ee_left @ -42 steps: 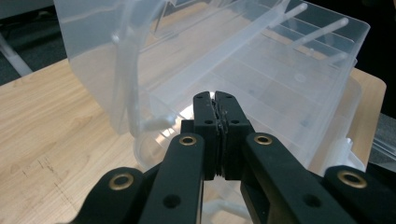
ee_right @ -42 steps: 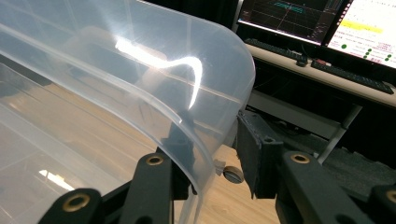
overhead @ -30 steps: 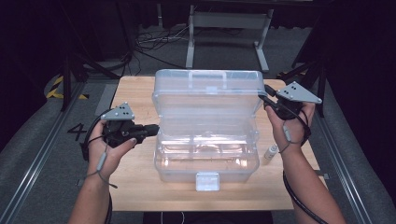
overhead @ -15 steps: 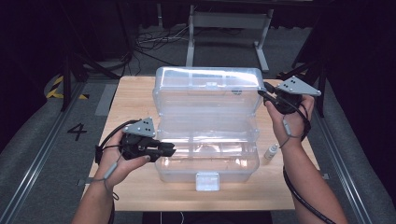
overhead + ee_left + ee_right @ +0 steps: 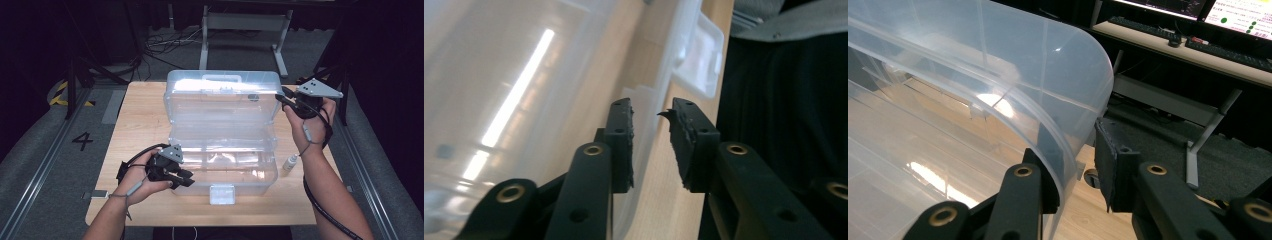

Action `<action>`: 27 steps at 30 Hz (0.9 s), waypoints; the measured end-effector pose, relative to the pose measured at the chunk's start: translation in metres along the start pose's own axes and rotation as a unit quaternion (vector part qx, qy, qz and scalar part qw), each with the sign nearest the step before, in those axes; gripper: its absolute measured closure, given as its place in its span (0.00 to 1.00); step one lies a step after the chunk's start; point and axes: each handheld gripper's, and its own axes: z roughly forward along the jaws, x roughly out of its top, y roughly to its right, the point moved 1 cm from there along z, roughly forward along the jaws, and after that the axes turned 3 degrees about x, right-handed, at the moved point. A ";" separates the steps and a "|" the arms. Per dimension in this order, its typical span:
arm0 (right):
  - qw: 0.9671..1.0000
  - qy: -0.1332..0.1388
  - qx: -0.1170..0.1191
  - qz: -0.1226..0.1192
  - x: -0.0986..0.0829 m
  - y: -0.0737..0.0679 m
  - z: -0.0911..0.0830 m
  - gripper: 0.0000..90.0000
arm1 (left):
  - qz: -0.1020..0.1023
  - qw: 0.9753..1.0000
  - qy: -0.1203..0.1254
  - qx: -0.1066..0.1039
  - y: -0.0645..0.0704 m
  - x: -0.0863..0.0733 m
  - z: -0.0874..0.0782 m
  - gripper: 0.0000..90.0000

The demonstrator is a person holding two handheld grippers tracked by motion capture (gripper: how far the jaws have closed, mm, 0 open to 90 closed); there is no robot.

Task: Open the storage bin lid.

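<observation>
On wooden table [image 5: 145, 115], clear box [image 5: 222, 130].

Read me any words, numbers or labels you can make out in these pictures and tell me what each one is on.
"4": a dark numeral on the grey floor left of the wooden table.
Monitor screens in the right gripper view: coloured text, too small and blurred to read.
Small white bottle beside the clear plastic box: no legible label.
Clear plastic box: no print seen.
</observation>
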 end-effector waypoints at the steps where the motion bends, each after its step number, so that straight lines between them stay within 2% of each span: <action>1: 1.000 0.000 0.001 0.001 0.000 0.000 0.000 0.81 | -0.001 1.000 -0.008 -0.004 0.000 0.000 0.002 0.78; 3: 1.000 -0.001 0.002 0.001 0.000 0.000 0.000 0.81 | -0.001 1.000 -0.023 -0.010 0.000 -0.001 0.008 0.77; 6: 1.000 -0.002 0.002 0.001 0.000 0.001 0.001 0.81 | 0.002 0.999 -0.033 -0.006 -0.002 -0.002 0.015 0.79; 9: 1.000 -0.001 0.004 0.004 0.000 0.002 0.002 0.82 | 0.005 0.999 -0.032 -0.001 -0.003 -0.004 0.019 0.86; 12: 1.000 0.001 0.005 0.006 0.000 0.003 0.003 0.82 | 0.009 0.999 -0.032 0.001 -0.003 -0.004 0.019 0.87; 17: 1.000 0.003 0.005 0.011 0.000 0.005 0.006 0.82 | 0.013 0.999 -0.047 0.014 -0.001 -0.004 0.021 0.88; 27: 1.000 -0.007 0.001 0.017 0.004 0.009 0.014 0.84 | 0.004 0.999 -0.038 0.015 -0.001 -0.007 0.021 0.88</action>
